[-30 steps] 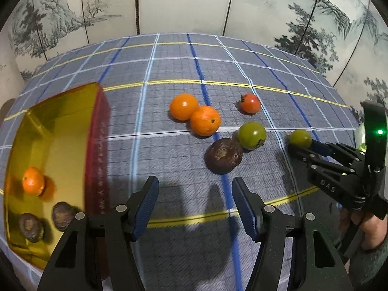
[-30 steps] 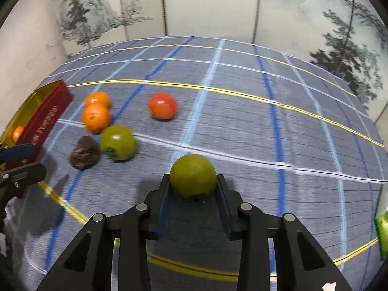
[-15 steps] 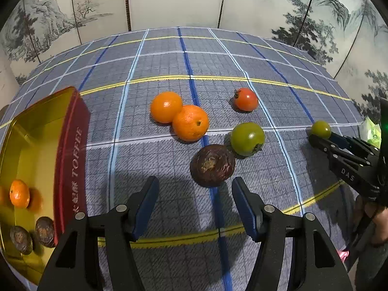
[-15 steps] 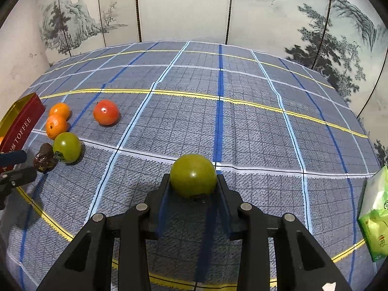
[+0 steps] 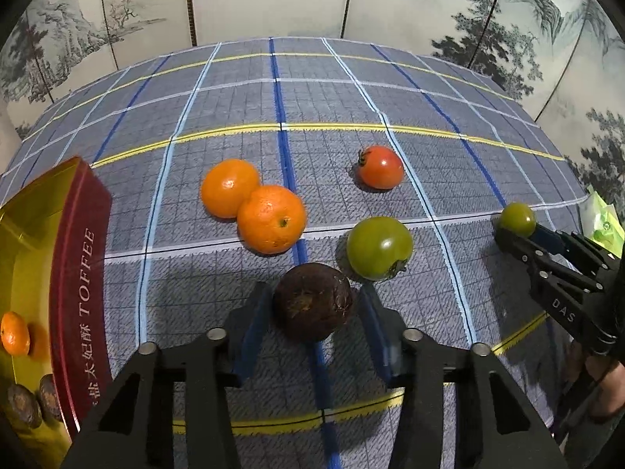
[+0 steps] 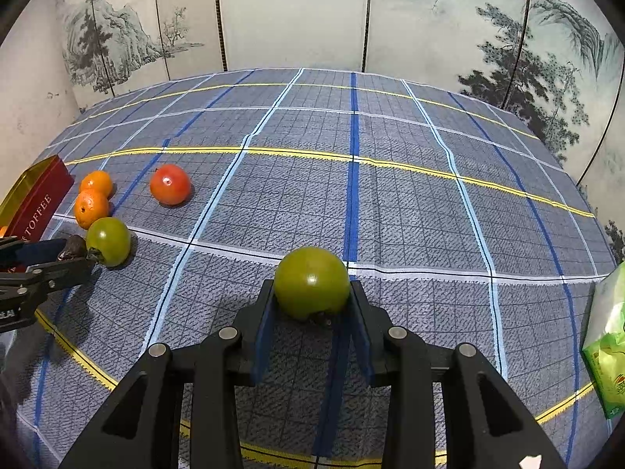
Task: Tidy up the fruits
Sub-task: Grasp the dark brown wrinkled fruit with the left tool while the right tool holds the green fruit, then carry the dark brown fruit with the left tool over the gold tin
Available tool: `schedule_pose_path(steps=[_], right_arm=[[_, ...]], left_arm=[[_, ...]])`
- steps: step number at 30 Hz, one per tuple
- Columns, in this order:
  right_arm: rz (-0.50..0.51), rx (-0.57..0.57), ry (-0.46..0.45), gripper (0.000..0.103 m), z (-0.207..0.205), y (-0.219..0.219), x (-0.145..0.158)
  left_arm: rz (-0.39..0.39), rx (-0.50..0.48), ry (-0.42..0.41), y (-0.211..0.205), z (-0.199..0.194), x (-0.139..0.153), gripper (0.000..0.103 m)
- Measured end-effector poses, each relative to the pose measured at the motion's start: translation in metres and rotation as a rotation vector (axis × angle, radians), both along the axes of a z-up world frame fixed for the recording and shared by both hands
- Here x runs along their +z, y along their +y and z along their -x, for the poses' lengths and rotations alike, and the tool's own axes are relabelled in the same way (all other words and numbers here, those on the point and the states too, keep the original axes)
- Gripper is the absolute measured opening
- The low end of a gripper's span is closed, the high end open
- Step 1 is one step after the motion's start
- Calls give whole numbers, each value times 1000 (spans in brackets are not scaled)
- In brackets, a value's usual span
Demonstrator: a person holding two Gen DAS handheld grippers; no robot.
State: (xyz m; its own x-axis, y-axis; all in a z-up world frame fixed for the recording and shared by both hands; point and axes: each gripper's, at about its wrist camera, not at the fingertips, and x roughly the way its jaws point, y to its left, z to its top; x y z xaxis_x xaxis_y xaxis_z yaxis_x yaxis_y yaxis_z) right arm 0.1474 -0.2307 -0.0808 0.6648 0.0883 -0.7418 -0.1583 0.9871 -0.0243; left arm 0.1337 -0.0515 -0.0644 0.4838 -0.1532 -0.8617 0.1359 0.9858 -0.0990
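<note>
My left gripper point(image 5: 312, 308) is open, its fingers on either side of a dark brown passion fruit point(image 5: 312, 301) lying on the cloth, with gaps on both sides. Beyond it lie a green tomato point(image 5: 379, 247), two oranges point(image 5: 271, 219) point(image 5: 229, 187) touching each other, and a red tomato point(image 5: 381, 167). My right gripper point(image 6: 310, 301) is shut on another green tomato point(image 6: 311, 281) and holds it above the cloth; it also shows at the right of the left wrist view point(image 5: 517, 219).
A gold and red toffee tin point(image 5: 78, 273) stands open at the left, holding a small orange point(image 5: 13, 332) and two dark fruits point(image 5: 23, 410). A green packet point(image 6: 605, 344) lies at the table's right edge. A painted screen stands behind the checked cloth.
My left gripper has moved forward and down until the passion fruit lies between its open fingers. My right gripper has swung right, away from the fruit group, still holding the green tomato.
</note>
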Motion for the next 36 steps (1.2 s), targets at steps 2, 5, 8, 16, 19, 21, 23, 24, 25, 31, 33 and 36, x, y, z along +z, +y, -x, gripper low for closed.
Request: schedule_pose_path(steps=[2,5,8,16,19,21,23,24,25,31,33,36], right_arm=[[0,0,0,33,0,0,0],[-1,0,0,34,0,0,0],[0,0,0,34,0,0,0],[0,0,0,34,0,0,0],[0,0,0,34,0,0,0],[0,0,0,34,0,0,0],[0,0,0,34,0,0,0],[0,0,0,34,0,0,0],[0,0,0,34,0,0,0],[0,0,0,33,0,1,0],[-1,0,0,33,0,0,0],[-1,0,0,34,0,0,0]], left_arm=[[-7,1,3,0,-1,-1,41],[-5,5,5,2,0,-1,40],[-5,12,10,5,2,-1,39],[4,44,13,21,13,8,39],[8,56,12,28,17,15,39],[14,60,3,32,21,20,39],[15,66,-7,37,24,26,39],[15,70,-11,40,26,29,39],[13,74,-13,42,27,31,39],[5,119,-34,69,38,47,39],[-1,140,-42,81,42,52,39],[-3,178,-49,100,47,57,39]])
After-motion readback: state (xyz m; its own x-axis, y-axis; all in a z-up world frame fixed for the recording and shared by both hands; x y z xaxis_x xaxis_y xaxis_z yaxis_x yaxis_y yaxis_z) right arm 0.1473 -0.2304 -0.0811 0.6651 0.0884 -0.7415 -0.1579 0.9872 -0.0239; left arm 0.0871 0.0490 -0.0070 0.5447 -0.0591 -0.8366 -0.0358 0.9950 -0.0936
